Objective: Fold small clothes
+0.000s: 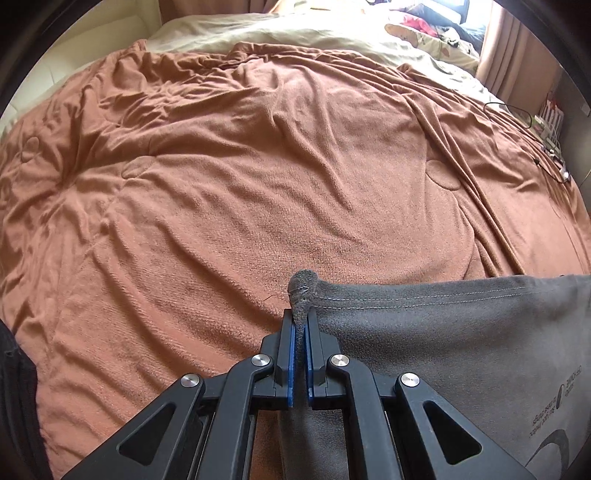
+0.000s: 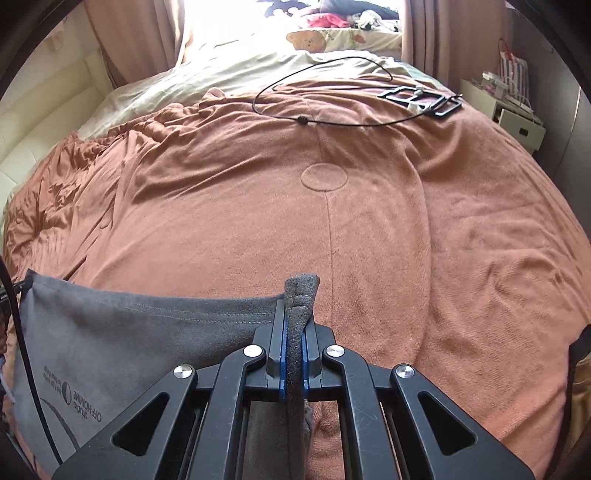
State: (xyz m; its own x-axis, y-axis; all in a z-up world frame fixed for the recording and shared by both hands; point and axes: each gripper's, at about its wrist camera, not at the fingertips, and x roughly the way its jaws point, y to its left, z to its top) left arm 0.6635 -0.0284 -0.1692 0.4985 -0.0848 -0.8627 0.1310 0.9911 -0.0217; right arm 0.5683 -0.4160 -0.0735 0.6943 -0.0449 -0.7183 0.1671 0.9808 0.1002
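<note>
Garment (image 1: 443, 332) grey, fleecy, lighter stitch lines along hem, dark printed text and curved logo near its lower edge. Blanket (image 1: 258, 166) rust orange, plain, faint embossed circles. Sheet (image 2: 221, 70) at far end cream. Pillow (image 2: 306, 40) far right pale yellow with brown bear print. Curtains (image 2: 417, 29) dusty pink-brown. Cable (image 2: 332, 122) black. Left gripper (image 1: 301, 325) and right gripper (image 2: 294, 321) black, blue pads, silver bolts. Nightstand (image 2: 517, 122) cream.

A: The grey T-shirt (image 2: 147, 332) looks like soft matt fleece, hem stitched.
B: And the rust bedspread (image 1: 258, 166) is nubbly terry cloth; each tool (image 1: 300, 325) matt black plastic, shiny metal rivets.
</note>
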